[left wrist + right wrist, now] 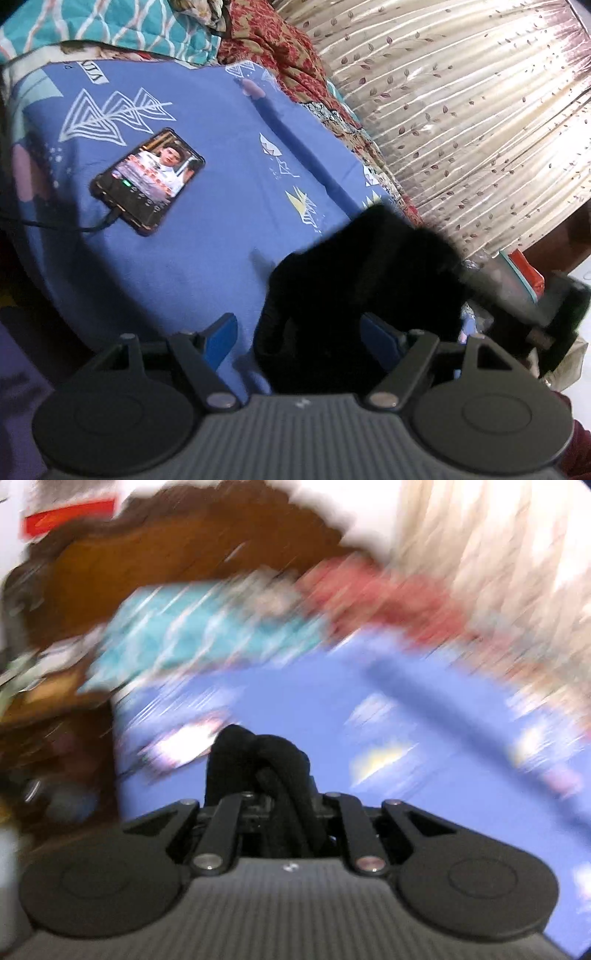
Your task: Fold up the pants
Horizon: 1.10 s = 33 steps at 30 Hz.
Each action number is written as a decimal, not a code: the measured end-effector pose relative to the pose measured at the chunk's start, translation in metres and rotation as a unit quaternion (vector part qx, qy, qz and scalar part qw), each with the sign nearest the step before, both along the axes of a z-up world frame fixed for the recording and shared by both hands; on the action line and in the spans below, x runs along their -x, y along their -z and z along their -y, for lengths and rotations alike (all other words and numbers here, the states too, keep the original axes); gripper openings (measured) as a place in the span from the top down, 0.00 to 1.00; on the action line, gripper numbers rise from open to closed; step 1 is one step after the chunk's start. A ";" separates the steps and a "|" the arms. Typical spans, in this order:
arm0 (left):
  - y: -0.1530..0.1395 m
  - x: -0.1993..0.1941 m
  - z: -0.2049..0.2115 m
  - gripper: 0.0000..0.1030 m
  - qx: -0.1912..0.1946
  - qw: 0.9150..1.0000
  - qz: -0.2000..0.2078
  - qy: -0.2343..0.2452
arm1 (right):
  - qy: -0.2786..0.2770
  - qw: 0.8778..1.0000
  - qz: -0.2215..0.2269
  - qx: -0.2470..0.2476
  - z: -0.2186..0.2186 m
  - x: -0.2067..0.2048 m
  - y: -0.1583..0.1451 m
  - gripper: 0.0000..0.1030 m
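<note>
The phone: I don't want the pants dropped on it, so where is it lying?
In the left wrist view the black-cased smartphone lies screen-up on the blue patterned bedsheet, left of the black pants, with a cable plugged in.

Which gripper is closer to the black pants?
Right. The right gripper is shut on the black pants; the left gripper is open, with the pants between its fingers.

Left gripper jaws spread wide; right gripper jaws clamped together

Motion-blurred bedspread, headboard
</note>
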<state>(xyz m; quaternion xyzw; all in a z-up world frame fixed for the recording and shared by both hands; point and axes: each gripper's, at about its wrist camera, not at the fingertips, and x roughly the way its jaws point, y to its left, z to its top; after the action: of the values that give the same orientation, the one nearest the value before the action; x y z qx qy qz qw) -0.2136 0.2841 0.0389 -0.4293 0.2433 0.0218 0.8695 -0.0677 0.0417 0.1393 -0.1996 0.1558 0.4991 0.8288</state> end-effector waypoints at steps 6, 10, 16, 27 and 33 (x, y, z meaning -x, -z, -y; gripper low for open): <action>0.002 0.000 0.000 0.27 0.000 1.000 0.000 0.000 | -0.040 0.988 0.133 0.071 -0.015 0.051 0.059 0.84; 0.006 0.007 -0.003 0.27 0.003 1.000 -0.009 -0.009 | -0.119 0.978 0.072 0.156 -0.025 0.091 0.123 0.78; 0.007 -0.006 0.004 0.25 0.006 1.000 -0.016 0.006 | -0.144 0.976 0.012 0.163 -0.028 0.108 0.121 0.38; 0.041 -0.060 0.041 0.06 0.029 0.996 -0.050 0.068 | 0.002 0.989 -0.147 0.026 0.044 0.067 0.081 0.38; 0.064 -0.086 0.052 0.12 0.049 0.994 -0.069 0.069 | 0.039 0.982 -0.184 0.024 0.049 0.063 0.097 0.39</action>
<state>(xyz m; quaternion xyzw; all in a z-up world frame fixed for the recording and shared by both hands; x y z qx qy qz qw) -0.1278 0.2321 -0.0255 -0.4513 0.3324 -0.0211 0.8279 -0.1305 -0.0069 0.0426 -0.1178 0.3249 0.4903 0.8001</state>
